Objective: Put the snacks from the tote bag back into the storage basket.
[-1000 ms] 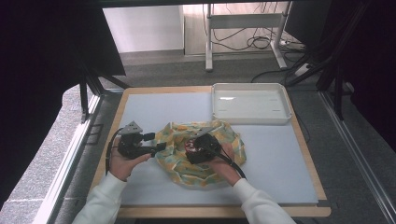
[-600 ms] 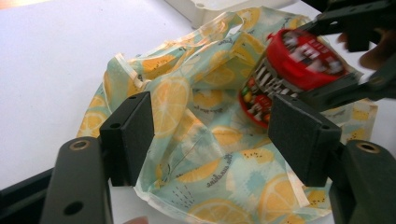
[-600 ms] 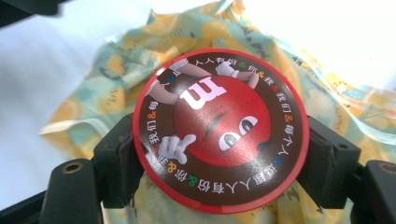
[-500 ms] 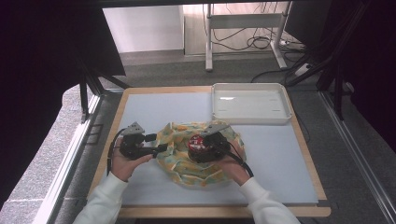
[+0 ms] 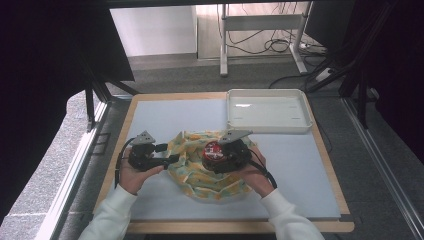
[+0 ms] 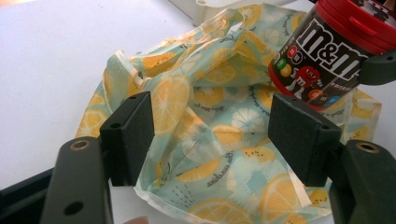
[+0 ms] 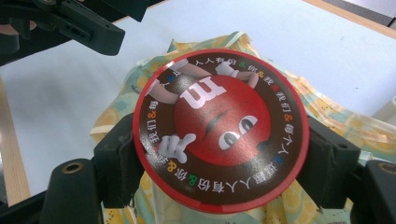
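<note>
**Holding the candy tub above the lemon-print bag**

Gripping the round M&M's tub with my right gripper, I keep it over the middle of the lemon-print bag. The two black jaws press on the sides of the tub, one at each side, so this gripper is closed on it. In the right gripper view I look straight on the red-rimmed lid with the red candy face, and the bag lies under it. In the left gripper view the tub is tilted, its red lid pointing up and away, and its dark body hangs above the far part of the bag; I cannot tell if its bottom touches the fabric.

My left gripper is at the left edge of the bag. Its jaws stand wide apart, with the crumpled cloth between them, and the pads do not press on the cloth, so this gripper is open.

The bag lies crumpled on the pale table mat, spread wide and with one handle loop at its far side. Beyond the bag, to the right, stands a white tray, well apart from the tub.
</note>
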A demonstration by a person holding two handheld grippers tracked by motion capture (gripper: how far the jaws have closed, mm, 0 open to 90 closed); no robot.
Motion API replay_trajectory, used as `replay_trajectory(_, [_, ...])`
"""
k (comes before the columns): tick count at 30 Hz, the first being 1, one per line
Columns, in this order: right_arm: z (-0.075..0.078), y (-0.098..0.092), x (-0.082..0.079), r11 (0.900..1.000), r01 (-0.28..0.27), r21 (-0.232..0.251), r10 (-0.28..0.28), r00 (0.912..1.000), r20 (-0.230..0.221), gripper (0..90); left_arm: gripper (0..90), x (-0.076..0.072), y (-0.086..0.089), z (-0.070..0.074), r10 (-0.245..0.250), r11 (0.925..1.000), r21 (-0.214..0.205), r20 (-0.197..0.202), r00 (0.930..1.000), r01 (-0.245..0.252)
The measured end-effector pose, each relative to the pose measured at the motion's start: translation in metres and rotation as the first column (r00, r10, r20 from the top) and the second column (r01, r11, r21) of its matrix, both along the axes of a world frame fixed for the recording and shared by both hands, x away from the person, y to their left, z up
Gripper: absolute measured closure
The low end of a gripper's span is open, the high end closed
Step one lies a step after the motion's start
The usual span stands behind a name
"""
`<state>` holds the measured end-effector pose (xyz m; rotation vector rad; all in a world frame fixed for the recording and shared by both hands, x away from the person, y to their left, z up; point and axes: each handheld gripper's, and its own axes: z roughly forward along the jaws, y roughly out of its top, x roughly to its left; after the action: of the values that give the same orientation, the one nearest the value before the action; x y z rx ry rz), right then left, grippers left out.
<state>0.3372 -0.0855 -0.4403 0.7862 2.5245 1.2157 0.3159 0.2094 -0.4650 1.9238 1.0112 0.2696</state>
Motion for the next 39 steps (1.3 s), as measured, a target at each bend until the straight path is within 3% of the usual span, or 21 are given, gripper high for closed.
replay_trajectory(18, [0.013,-0.007,0.002,0.9996,-0.001,0.029,0.000,0.9998,0.022,25.4,33.2,0.000,-0.004,-0.003,-0.002,1.0000,0.008,-0.008,1.0000,0.002])
replay_trajectory(39, [0.017,-0.020,0.011,0.9981,0.033,0.051,-0.034,0.9994,0.008,25.4,33.4,0.000,-0.006,-0.004,-0.002,0.9999,0.013,-0.009,1.0000,0.002])
